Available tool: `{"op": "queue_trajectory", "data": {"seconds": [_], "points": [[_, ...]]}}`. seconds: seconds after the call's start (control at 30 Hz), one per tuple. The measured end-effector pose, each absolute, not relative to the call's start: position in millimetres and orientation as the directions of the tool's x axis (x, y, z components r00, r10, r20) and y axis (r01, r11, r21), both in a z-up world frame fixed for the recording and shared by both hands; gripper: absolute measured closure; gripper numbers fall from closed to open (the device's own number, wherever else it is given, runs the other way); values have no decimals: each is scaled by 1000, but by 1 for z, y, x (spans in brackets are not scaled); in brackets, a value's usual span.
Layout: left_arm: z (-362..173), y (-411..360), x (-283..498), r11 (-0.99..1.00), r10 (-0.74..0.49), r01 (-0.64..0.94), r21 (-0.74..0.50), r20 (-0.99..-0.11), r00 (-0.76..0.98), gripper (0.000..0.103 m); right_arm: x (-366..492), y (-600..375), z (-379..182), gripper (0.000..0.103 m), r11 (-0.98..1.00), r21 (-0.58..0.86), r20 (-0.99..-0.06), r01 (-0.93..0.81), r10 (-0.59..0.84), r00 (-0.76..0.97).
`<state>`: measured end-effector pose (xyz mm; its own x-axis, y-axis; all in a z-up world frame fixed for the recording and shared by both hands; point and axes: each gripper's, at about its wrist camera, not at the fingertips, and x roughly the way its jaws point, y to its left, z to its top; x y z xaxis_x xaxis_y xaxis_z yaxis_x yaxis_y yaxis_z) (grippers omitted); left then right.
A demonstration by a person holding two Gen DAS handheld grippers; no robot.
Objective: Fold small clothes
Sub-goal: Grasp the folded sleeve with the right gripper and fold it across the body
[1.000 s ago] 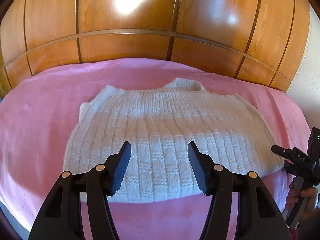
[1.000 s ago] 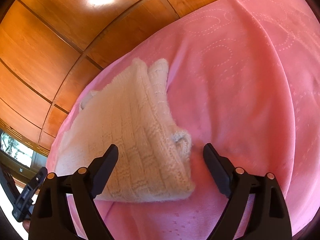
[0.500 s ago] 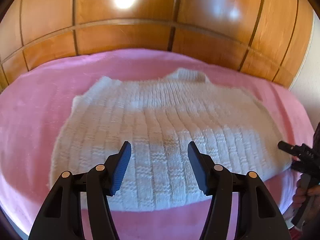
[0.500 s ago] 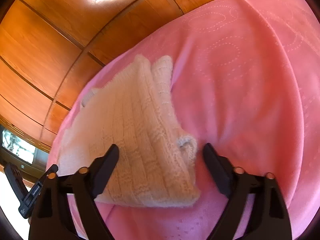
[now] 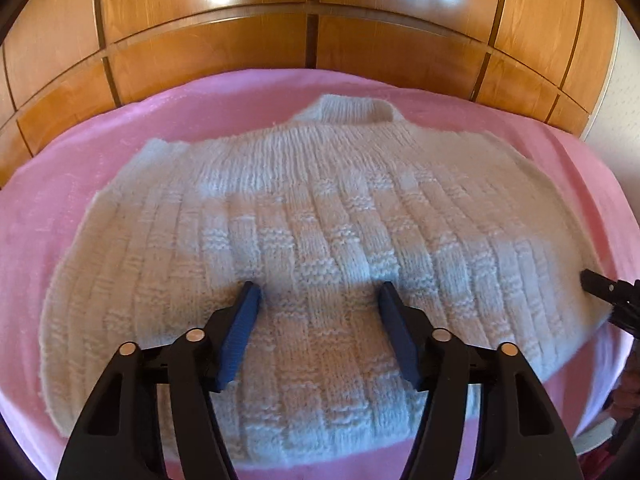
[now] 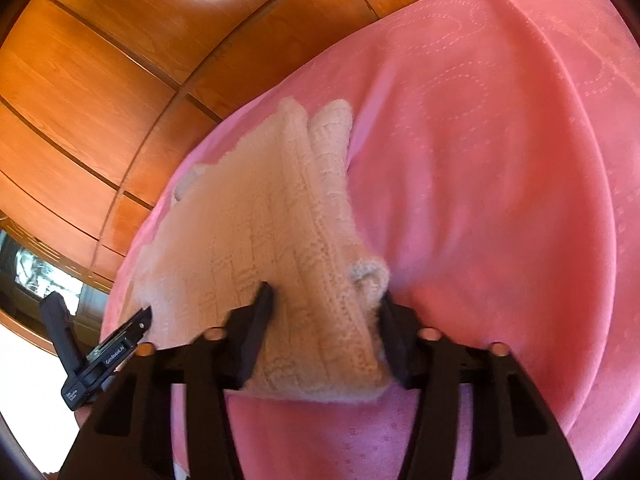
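Note:
A white knitted sweater [image 5: 320,216] lies flat on the pink bedspread [image 5: 52,200], collar at the far side, sleeves folded in. My left gripper [image 5: 318,296] is open, its fingertips resting on the sweater's near middle. My right gripper [image 6: 325,300] is open and straddles the sweater's near right corner [image 6: 320,320], where a sleeve cuff [image 6: 368,276] bulges by the right finger. The right gripper's tip shows in the left wrist view [image 5: 608,292] at the sweater's right edge. The left gripper shows at the left of the right wrist view [image 6: 100,356].
A glossy wooden panelled headboard [image 5: 320,40] stands behind the bed. The pink bedspread [image 6: 500,160] stretches wide to the right of the sweater. A white wall [image 5: 624,120] lies at the far right.
Both grippers have moved forward and down onto the sweater. The left one now touches its near middle; the right one now straddles the near right corner. Both stay open.

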<state>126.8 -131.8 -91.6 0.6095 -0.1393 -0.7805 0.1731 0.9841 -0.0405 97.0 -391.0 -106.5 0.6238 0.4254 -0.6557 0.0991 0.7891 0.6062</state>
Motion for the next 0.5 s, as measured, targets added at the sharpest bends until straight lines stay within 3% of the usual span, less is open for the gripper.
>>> {"op": "queue_trajectory", "data": {"seconds": [0.03, 0.17, 0.3, 0.43, 0.5], "points": [[-92, -133, 127, 984, -134, 174, -32, -780, 611, 41, 97, -389, -105, 80, 787, 610, -657, 89, 440, 612], [-92, -129, 127, 981, -157, 188, -51, -776, 611, 41, 96, -373, -93, 84, 815, 579, -666, 27, 453, 593], [-86, -110, 128, 967, -253, 187, -174, -764, 594, 43, 95, -377, -84, 86, 764, 644, -626, 42, 495, 602], [-77, -81, 128, 926, -370, 161, -342, -736, 566, 66, 95, -362, -55, 88, 686, 725, -523, -60, 605, 600], [-73, -62, 127, 891, -433, 143, -432, -708, 558, 69, 99, -348, -42, 88, 657, 747, -488, -104, 647, 586]]}}
